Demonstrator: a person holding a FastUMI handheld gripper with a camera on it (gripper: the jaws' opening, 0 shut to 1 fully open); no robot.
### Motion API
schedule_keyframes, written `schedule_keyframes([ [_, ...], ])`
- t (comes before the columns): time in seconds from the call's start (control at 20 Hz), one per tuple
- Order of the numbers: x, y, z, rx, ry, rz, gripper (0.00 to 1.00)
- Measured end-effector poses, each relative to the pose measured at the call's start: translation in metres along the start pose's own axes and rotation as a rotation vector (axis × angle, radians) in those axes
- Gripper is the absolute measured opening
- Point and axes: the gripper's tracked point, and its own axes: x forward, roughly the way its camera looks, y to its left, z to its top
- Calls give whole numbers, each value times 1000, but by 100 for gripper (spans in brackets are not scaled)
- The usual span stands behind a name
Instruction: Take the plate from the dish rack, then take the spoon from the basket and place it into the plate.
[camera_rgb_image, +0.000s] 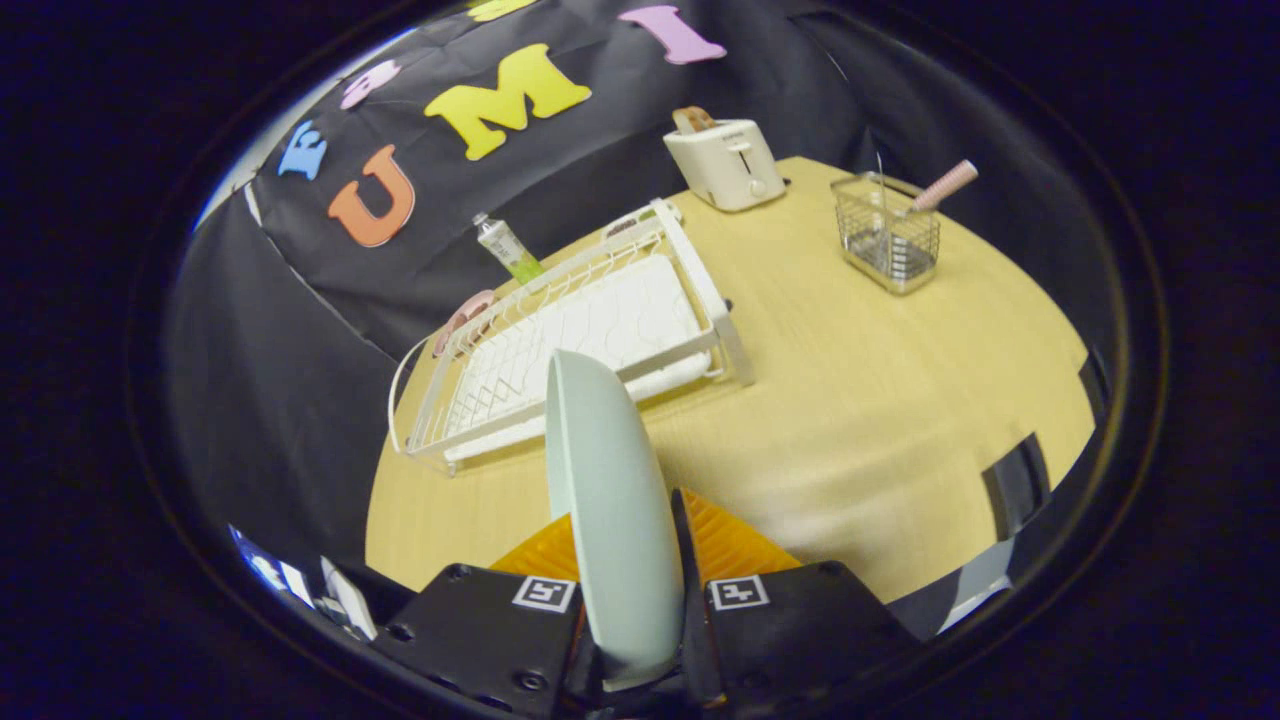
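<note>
Gripping the plate (610, 500) edge-on, both fingers (735, 545) press its sides, above the table (880, 400), dish rack (590, 330) beyond.

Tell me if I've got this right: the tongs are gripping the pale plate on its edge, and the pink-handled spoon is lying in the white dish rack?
Not quite. The tongs do grip the pale plate on its edge, but the pink-handled spoon is not in the white dish rack. It stands in the wire basket on the table, beside the toaster, as the gripper view shows.
</note>
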Motion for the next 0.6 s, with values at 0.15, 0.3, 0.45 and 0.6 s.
schedule_keyframes([
  [0.15,11,-6,-5,65,20,51,35],
  [0.3,19,-5,-14,83,43,94,36],
  [0.45,31,-7,-20,83,84,109,40],
  [0.6,39,-13,-22,65,89,102,49],
])
